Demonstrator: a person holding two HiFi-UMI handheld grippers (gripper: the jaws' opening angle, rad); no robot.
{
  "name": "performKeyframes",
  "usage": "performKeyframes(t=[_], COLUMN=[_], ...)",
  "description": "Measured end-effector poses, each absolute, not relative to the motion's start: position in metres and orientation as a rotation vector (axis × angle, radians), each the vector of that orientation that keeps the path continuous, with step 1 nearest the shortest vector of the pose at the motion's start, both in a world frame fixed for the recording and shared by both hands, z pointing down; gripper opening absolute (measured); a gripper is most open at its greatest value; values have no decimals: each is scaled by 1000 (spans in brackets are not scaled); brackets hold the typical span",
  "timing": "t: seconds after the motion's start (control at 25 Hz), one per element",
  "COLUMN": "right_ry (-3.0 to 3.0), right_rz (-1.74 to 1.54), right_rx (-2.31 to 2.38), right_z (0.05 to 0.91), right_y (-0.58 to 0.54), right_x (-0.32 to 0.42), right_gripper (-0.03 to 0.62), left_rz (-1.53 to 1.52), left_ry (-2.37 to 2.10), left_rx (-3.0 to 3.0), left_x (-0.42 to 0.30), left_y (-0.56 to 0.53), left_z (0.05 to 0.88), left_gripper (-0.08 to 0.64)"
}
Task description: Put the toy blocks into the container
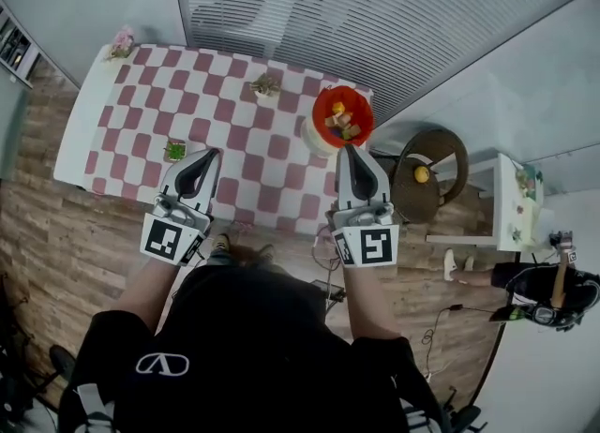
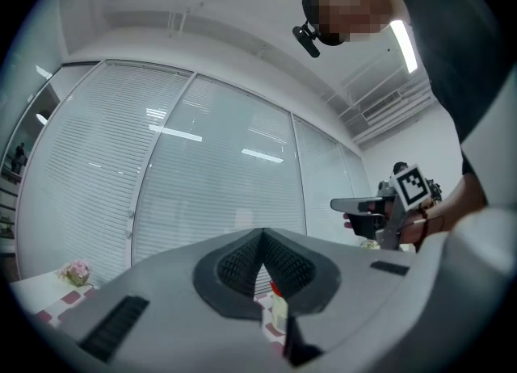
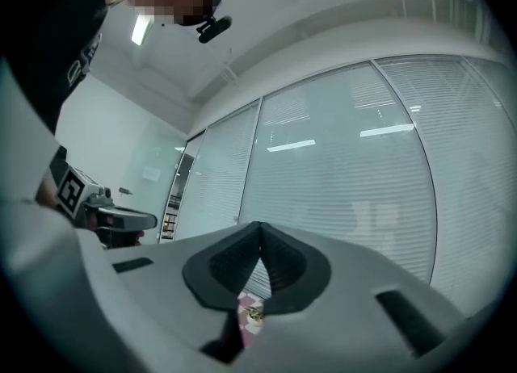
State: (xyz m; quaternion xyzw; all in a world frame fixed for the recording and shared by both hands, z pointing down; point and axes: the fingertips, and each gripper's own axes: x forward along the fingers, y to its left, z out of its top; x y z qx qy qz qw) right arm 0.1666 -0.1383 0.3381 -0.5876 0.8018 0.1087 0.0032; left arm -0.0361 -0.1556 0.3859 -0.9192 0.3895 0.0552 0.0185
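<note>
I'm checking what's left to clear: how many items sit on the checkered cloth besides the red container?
3: pink flowers at the far-left corner, a small plant near the far edge, and a green item beside the left gripper. Others may be hidden.

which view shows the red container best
The head view: the red container is seen from above with blocks inside. The left gripper view shows only a red sliver of it; the right gripper view shows none.
</note>
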Motion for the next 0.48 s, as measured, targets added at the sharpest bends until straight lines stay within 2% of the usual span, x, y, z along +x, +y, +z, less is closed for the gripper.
performKeyframes(t=[0.48], right_ry=[2466], right_rz=[146], right_rx=[-1886], right_z=[396], right_y=[-101], right_x=[136], right_gripper=[6], left_rz=[171], left_ry=[1149], left_rx=[-2890], left_x=[-27], left_y=[-144], left_z=[388], left_gripper=[6])
